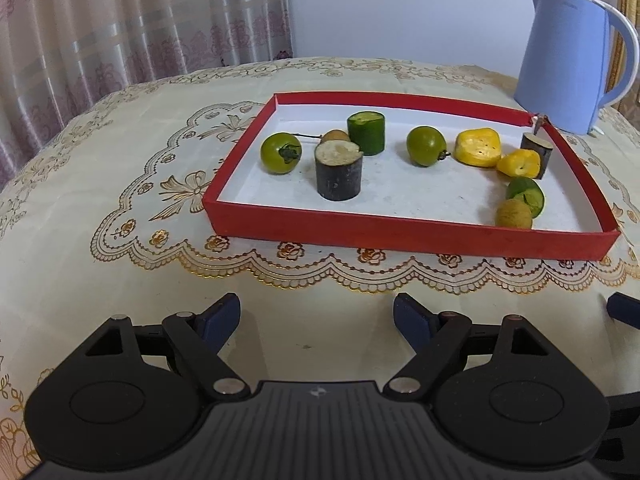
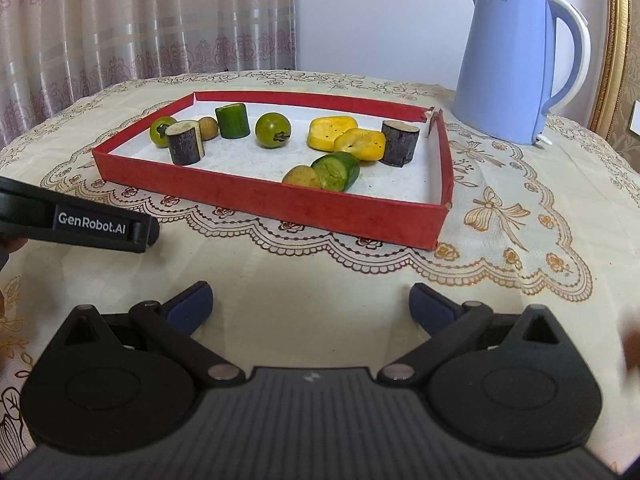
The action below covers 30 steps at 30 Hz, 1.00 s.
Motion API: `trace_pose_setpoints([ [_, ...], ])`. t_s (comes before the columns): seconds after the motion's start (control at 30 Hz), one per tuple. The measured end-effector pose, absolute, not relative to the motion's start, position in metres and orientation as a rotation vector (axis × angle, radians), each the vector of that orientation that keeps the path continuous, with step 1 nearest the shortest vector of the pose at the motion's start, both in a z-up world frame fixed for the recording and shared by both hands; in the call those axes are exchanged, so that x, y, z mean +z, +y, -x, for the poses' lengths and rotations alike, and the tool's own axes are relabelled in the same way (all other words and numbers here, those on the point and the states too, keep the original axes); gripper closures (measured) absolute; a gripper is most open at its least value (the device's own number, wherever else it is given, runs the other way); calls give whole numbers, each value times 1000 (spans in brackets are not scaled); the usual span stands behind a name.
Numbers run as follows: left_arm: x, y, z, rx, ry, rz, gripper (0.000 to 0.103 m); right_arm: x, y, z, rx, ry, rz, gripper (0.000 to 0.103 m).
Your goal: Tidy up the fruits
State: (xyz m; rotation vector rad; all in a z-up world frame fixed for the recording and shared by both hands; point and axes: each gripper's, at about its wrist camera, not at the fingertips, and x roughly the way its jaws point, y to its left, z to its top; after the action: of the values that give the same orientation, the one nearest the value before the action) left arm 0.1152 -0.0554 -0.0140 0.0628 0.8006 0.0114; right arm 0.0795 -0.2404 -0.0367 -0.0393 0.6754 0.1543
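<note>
Lying in the red tray [image 1: 400, 236] beyond both wide, empty claws [image 1: 316, 320] [image 2: 310, 308], fruits [image 1: 426, 146] wait.

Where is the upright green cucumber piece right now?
In both views the cucumber piece stands near the far wall of the red tray, between a small brown fruit and a green tomato.

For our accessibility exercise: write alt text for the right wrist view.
A shallow red tray on a patterned tablecloth holds cut fruit pieces: green, yellow, dark-skinned and small brown ones. The open right gripper hovers empty in front of it, the left gripper pokes in at left, and a blue kettle stands behind.
</note>
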Motion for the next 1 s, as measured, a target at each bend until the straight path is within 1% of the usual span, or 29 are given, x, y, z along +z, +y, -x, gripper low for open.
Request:
trace_pose_setpoints([
  [1.0,-14,-55,-114,7,804,-57,19,-37,-241,-79,154,675,39,0],
])
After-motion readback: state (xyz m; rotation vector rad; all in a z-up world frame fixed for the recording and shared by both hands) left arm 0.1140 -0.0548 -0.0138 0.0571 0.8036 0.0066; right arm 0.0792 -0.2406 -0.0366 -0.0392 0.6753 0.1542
